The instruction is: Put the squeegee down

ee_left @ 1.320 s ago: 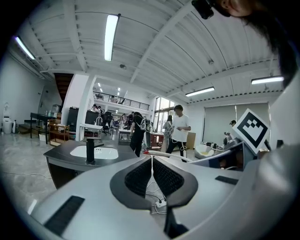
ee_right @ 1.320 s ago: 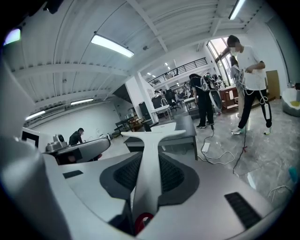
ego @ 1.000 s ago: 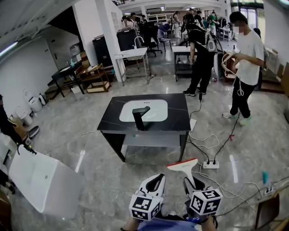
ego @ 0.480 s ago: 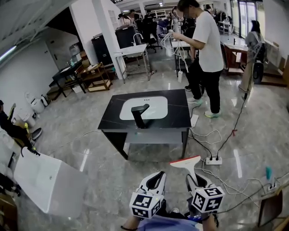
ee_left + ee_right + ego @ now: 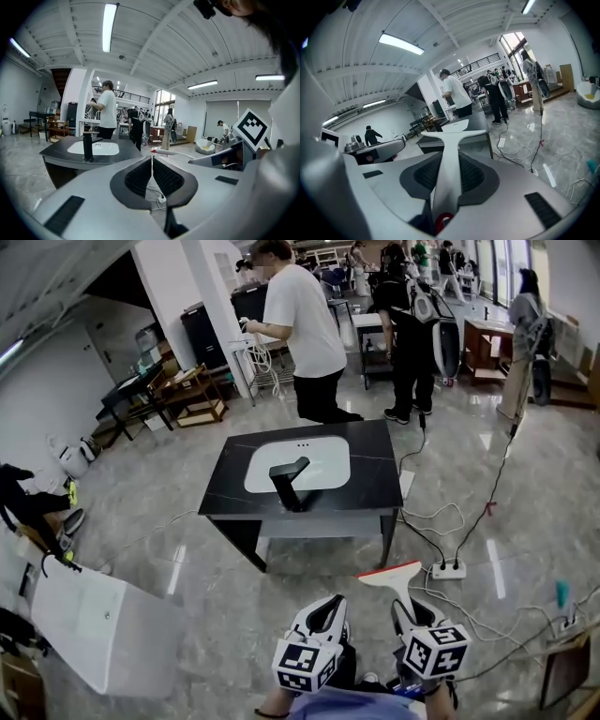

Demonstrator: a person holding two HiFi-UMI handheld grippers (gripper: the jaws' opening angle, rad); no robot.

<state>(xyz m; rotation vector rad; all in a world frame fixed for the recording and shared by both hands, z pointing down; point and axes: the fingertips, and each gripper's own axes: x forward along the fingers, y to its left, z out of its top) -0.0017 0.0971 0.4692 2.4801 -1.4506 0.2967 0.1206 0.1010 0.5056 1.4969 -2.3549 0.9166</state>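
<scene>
Bright, even indoor light is filling all three views. Ceiling strip lights [image 5: 108,26] are supplying most of it and are blowing out to pure white in both gripper views. Tall windows [image 5: 161,101] at the far end are adding daylight. The polished floor [image 5: 494,573] is throwing back streaks of glare. Shadows are falling soft, pooling darkest under the black table [image 5: 370,479]. Fisheye distortion is bending straight lines toward the edges, and black vignetting is cutting the gripper views' corners. The left gripper [image 5: 151,161] and right gripper [image 5: 449,161] bodies are reading soft close to the lens, and the squeegee [image 5: 444,173] handle is smearing there too.
</scene>
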